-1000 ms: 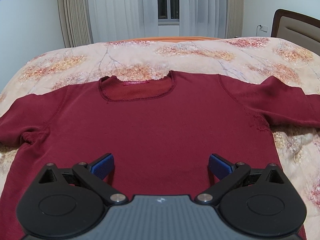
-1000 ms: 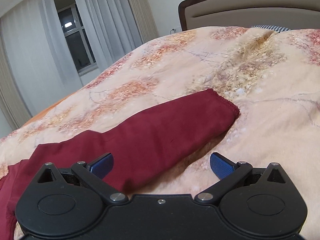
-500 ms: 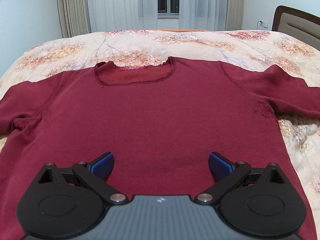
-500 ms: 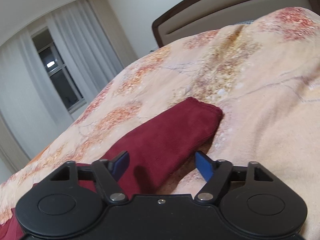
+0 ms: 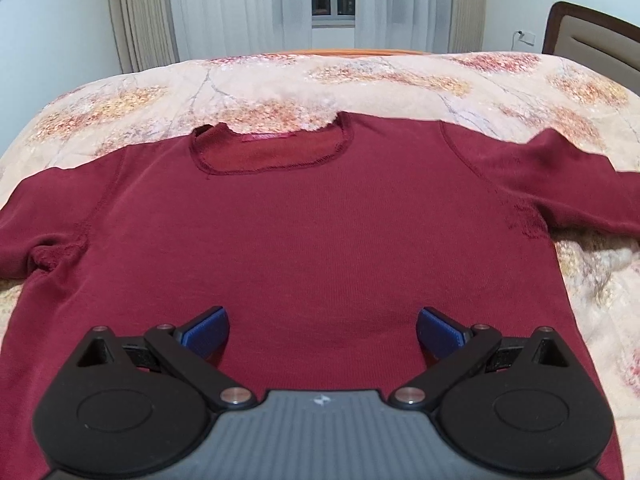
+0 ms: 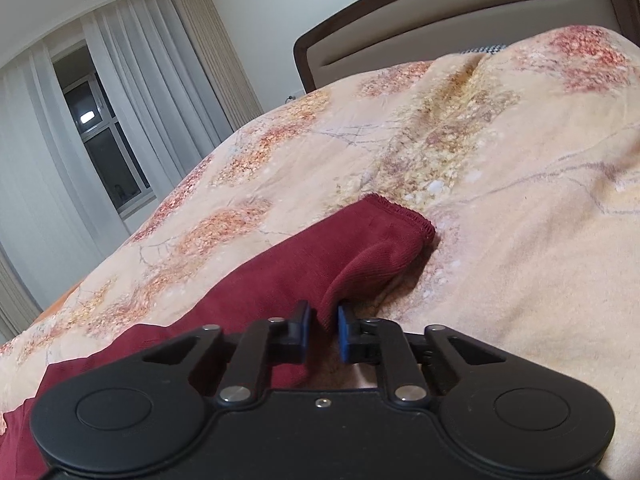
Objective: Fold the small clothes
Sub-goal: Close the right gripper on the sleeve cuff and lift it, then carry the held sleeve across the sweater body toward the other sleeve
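The dark red sweater (image 5: 312, 232) lies flat, front up, on the bed (image 5: 360, 76), neck toward the far edge by the window, hem toward the near edge. Both sleeves are spread out to the sides, so it's prob laid out ready for a first fold.

Left sleeve (image 5: 44, 216) runs off twd the bed's left edge, nothing touching it.

The left gripper (image 5: 322, 330) hovers over the lower body of the sweater near the near edge, jaws wide open w/ nothing between them. Looks parked there, maybe to pin the body or wait its turn; can't tell if it touches the fabric.

The right sleeve (image 6: 304, 268) stretches twd the headboard (image 6: 460, 36) side of the bed. The right gripper (image 6: 322, 324) has its jaws nearly closed on a pinched ridge of the sleeve's near edge, a bit back from the cuff (image 6: 404, 216). The fabric tents up at the pads, so the grip seems to have bitten. Likely reason: lift the sleeve and carry it across the body.

Count: 1 sweater, 2 sleeves, 1 cuff in view, 2 grippers, 1 bed.
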Tool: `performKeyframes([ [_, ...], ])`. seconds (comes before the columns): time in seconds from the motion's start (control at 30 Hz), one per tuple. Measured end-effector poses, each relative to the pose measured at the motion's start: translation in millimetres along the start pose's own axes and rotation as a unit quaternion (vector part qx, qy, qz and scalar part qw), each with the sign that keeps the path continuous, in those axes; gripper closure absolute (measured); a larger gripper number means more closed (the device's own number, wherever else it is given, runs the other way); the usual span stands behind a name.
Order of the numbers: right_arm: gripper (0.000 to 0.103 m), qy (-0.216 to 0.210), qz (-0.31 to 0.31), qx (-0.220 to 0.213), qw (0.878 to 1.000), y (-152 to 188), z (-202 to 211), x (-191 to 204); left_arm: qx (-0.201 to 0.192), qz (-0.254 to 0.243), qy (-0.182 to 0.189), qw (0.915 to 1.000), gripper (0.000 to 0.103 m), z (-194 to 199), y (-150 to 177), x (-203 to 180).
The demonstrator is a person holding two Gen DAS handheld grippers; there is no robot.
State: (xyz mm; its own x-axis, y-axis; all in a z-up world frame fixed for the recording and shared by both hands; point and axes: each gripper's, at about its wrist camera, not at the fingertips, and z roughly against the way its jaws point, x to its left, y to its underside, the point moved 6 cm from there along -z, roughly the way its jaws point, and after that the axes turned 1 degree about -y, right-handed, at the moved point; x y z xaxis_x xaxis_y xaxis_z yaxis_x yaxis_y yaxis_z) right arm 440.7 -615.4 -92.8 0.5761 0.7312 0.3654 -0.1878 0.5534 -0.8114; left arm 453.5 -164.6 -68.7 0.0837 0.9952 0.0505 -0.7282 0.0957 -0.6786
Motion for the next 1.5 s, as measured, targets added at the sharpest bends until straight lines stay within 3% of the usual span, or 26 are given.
performKeyframes([
  [0.2, 0.097, -0.018, 0.023, -0.022, 0.999, -10.5, 13.0, 14.5, -0.016, 0.004, -0.002, 0.9999, 0.000, 17.3, -13.4, 12.0],
  [0.4, 0.097, -0.063, 0.065, -0.043, 0.995, -28.8, 34.7, 58.1, -0.033, 0.023, 0.015, 0.9991, 0.000, 35.7, -28.5, 33.4],
  [0.63, 0.097, -0.125, 0.134, -0.066, 0.981, -45.3, 64.3, 149.2, -0.052, 0.044, 0.009, 0.9976, 0.000, 50.5, -40.9, 75.0],
  [0.8, 0.097, -0.192, 0.175, -0.067, 0.963, -35.0, 86.8, 229.3, -0.062, 0.066, -0.003, 0.9959, 0.000, 57.1, -46.0, 112.6],
  [1.13, 0.097, -0.313, 0.247, -0.021, 0.917, 44.3, 120.4, 365.5, -0.072, 0.104, -0.040, 0.9912, 0.000, 65.2, -38.0, 185.9],
  [1.5, 0.097, -0.371, 0.352, 0.079, 0.856, 204.9, 147.2, 453.6, -0.073, 0.164, -0.084, 0.9802, 0.000, 56.1, -10.1, 262.8],
])
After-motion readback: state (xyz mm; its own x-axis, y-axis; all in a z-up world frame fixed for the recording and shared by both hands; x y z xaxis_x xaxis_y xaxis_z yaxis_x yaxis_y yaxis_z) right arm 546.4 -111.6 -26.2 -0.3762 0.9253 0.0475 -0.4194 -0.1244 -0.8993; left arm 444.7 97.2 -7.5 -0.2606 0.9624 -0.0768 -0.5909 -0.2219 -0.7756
